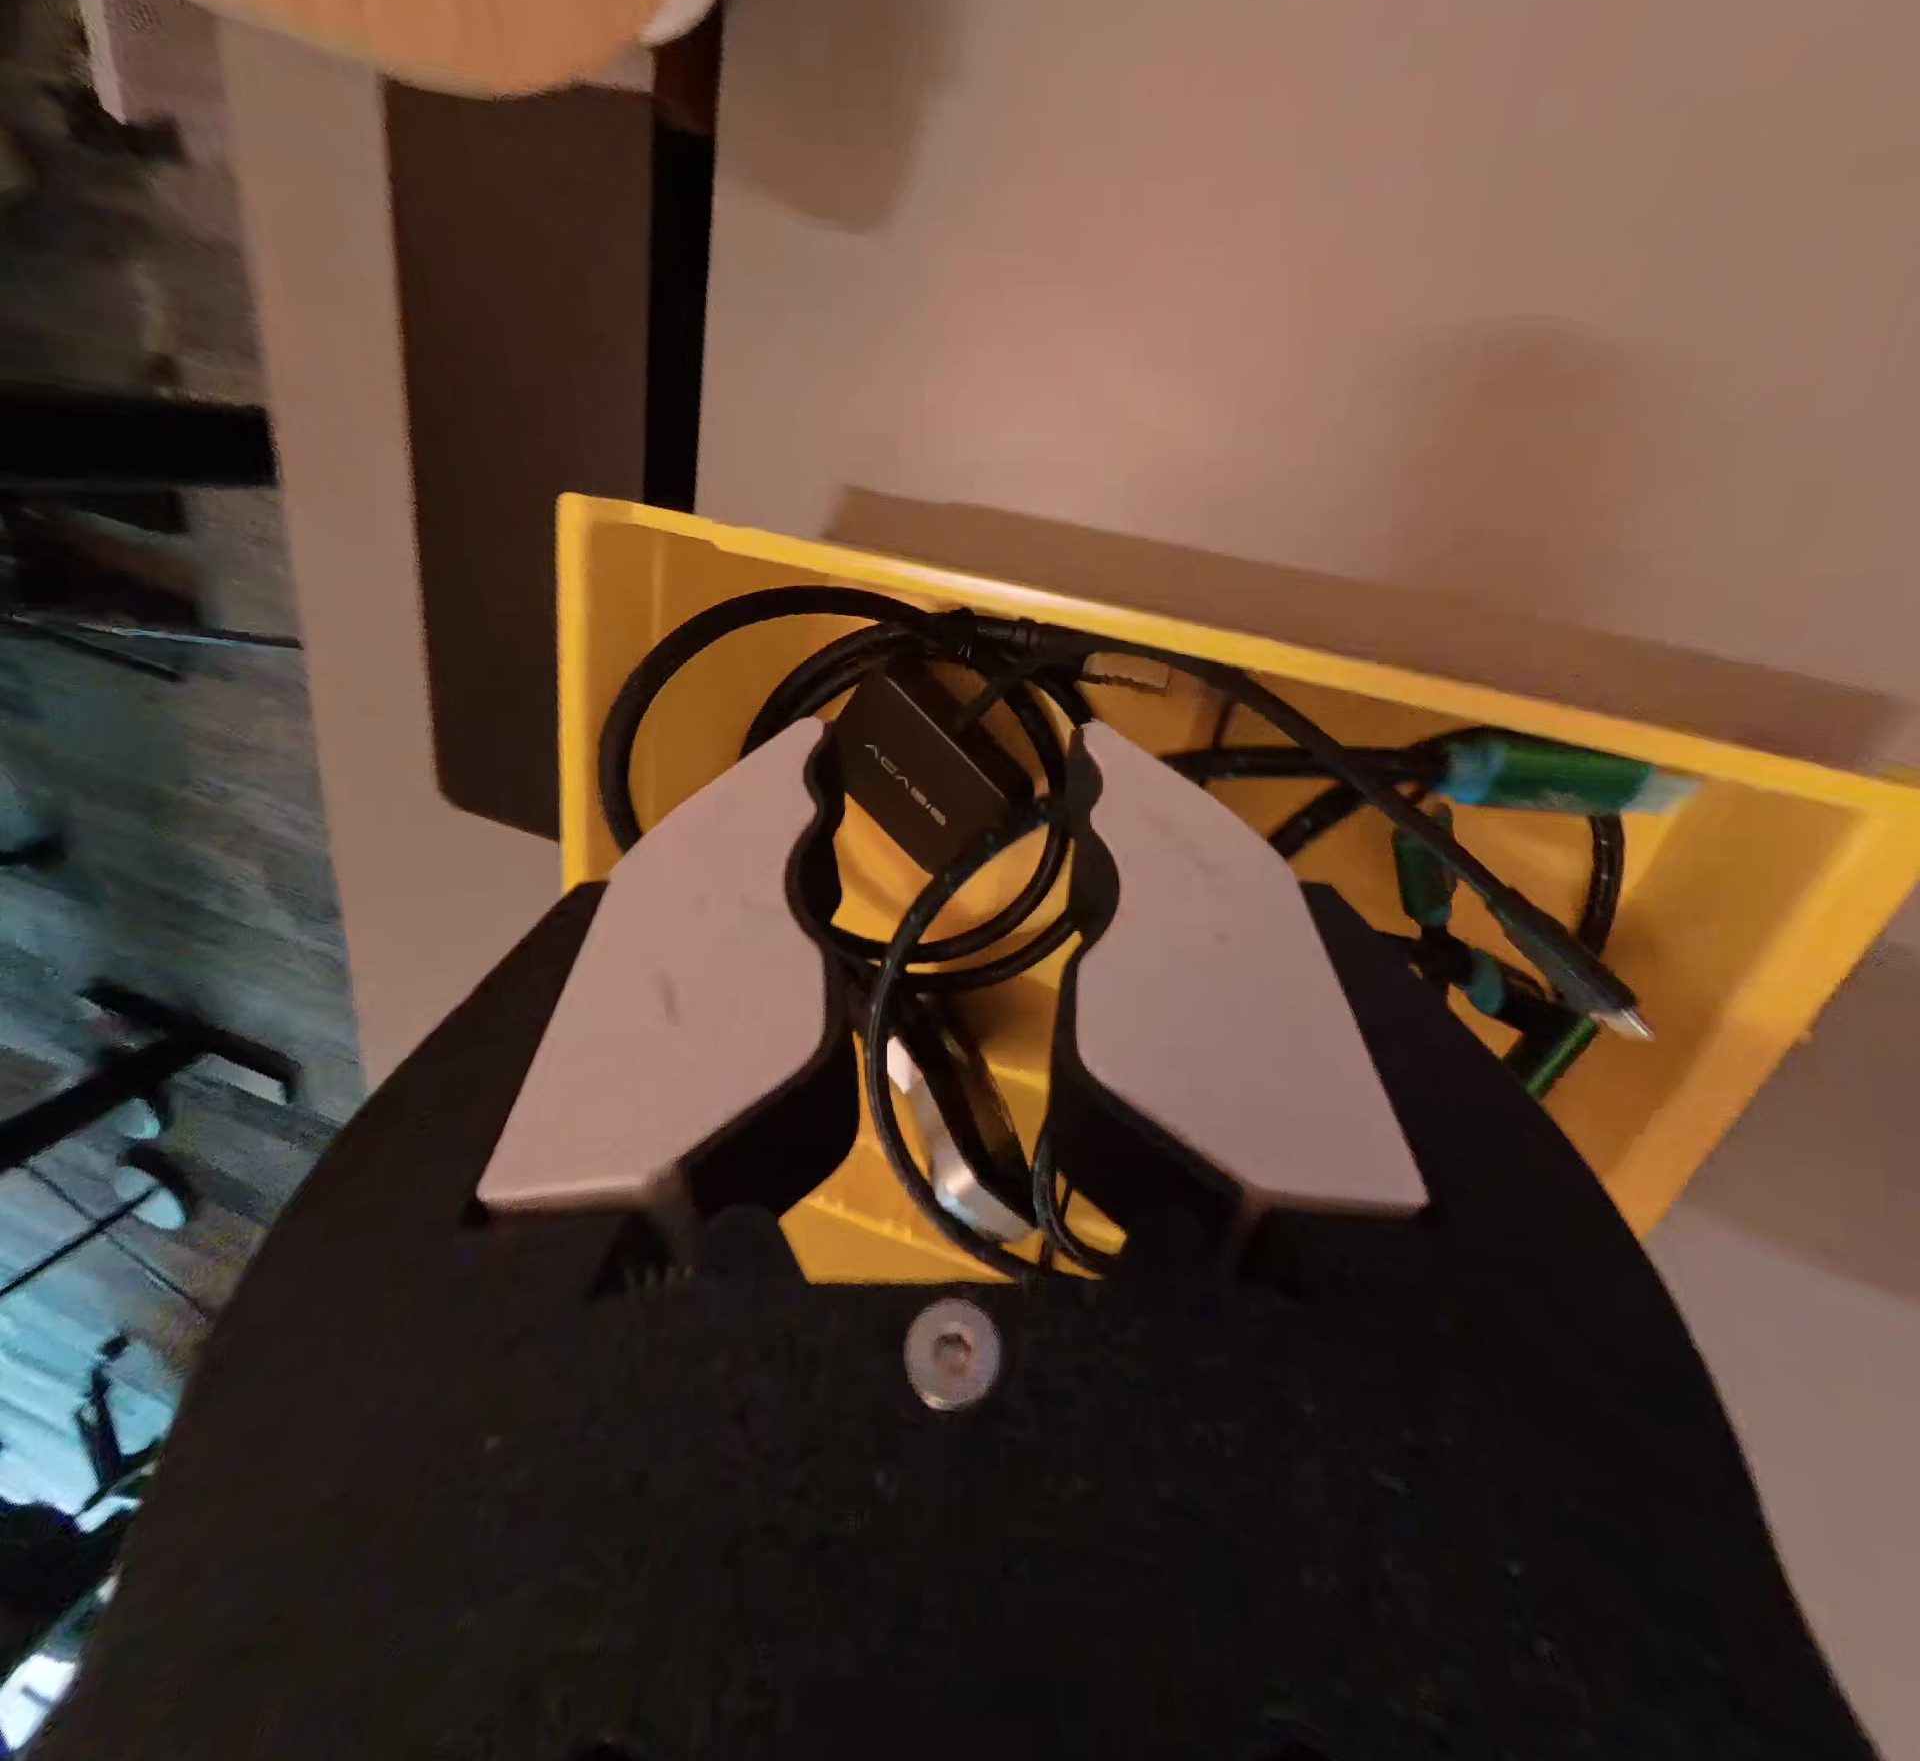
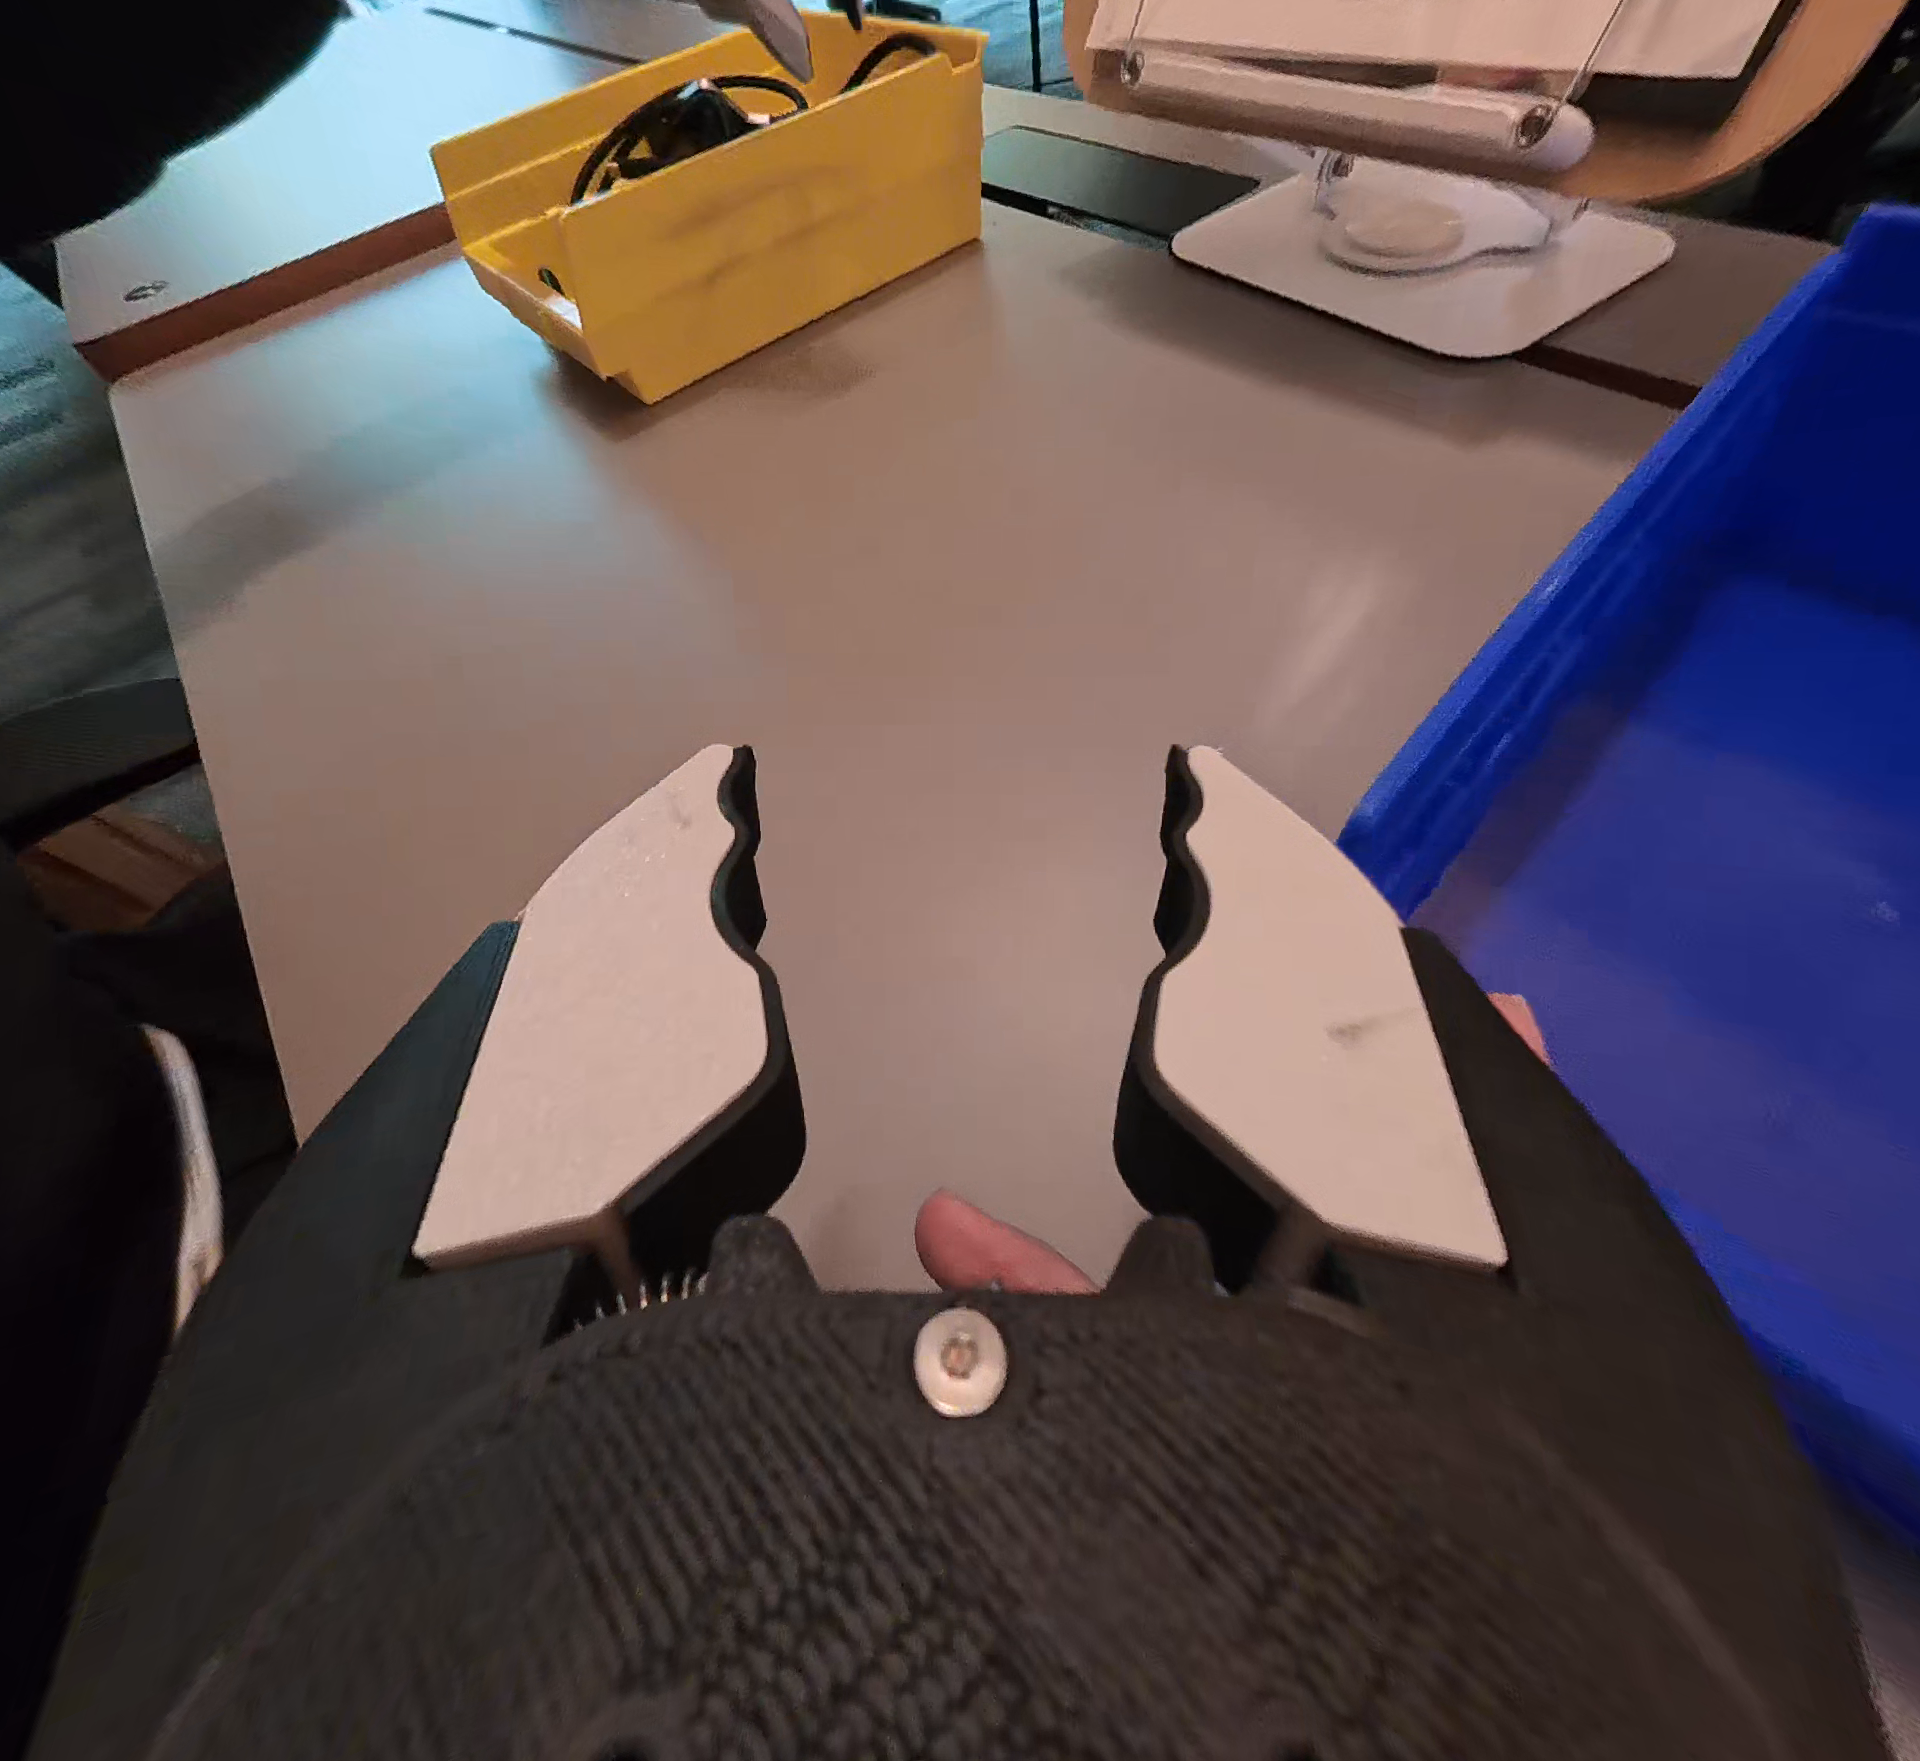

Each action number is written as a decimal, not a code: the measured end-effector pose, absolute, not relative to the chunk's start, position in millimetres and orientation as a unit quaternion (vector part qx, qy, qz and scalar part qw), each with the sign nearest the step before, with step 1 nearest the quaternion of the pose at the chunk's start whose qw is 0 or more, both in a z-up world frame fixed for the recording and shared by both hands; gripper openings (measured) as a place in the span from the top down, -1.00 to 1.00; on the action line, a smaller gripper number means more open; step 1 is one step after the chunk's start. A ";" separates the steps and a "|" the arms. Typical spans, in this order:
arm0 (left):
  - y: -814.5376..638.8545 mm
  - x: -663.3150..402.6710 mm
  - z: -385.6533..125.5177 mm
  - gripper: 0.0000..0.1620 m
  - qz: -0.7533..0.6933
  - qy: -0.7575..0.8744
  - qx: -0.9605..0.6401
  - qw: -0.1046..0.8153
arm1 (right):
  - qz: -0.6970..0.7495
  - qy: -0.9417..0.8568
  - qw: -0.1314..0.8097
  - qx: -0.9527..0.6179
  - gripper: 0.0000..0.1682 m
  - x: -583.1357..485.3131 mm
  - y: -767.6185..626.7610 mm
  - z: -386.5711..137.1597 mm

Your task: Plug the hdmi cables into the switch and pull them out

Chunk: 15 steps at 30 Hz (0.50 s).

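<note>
A yellow bin [image 1: 1714, 932] holds a small black switch box [image 1: 914, 786], coiled black cables [image 1: 665, 693], a silver plug [image 1: 966, 1181] and a green-braided HDMI cable with its plug [image 1: 1538, 776]. My left gripper [image 1: 951, 745] is open and hangs just over the bin, its tips on either side of the switch box without gripping it. The right wrist view shows the bin [image 2: 769, 246] at the far left of the table, with the left gripper [image 2: 826, 44] above it. My right gripper [image 2: 961, 766] is open and empty over the bare table [image 2: 831, 568].
A large blue bin [image 2: 1714, 776] stands close on the right of my right gripper. A paper holder on a white base [image 2: 1423, 257] stands at the back right. The table's left edge [image 2: 156, 568] drops off to the floor and chairs.
</note>
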<state>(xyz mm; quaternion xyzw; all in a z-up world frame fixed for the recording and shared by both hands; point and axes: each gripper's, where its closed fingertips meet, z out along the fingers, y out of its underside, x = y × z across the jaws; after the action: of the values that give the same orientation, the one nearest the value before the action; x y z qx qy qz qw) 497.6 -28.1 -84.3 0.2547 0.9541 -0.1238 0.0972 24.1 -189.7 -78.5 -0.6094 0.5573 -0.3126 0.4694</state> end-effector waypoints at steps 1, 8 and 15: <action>-30.1 501.5 -94.2 0.49 -0.107 0.958 0.250 0.091 | -0.313 0.561 0.469 -0.607 0.10 22.7 -190.4 -81.5; -28.2 513.0 -141.7 0.61 -0.050 0.963 0.256 0.065 | -0.323 0.569 0.486 -0.580 0.09 16.0 -205.9 -75.7; -13.7 505.0 -143.7 0.84 -0.016 0.970 0.241 0.028 | -0.310 0.571 0.472 -0.596 0.07 9.3 -209.0 -87.4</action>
<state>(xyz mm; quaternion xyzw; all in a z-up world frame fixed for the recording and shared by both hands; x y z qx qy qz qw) 505.0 -13.7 -143.7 0.2410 0.9700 -0.0155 0.0283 9.3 -209.0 -87.4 -0.5959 0.5712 -0.3096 0.4720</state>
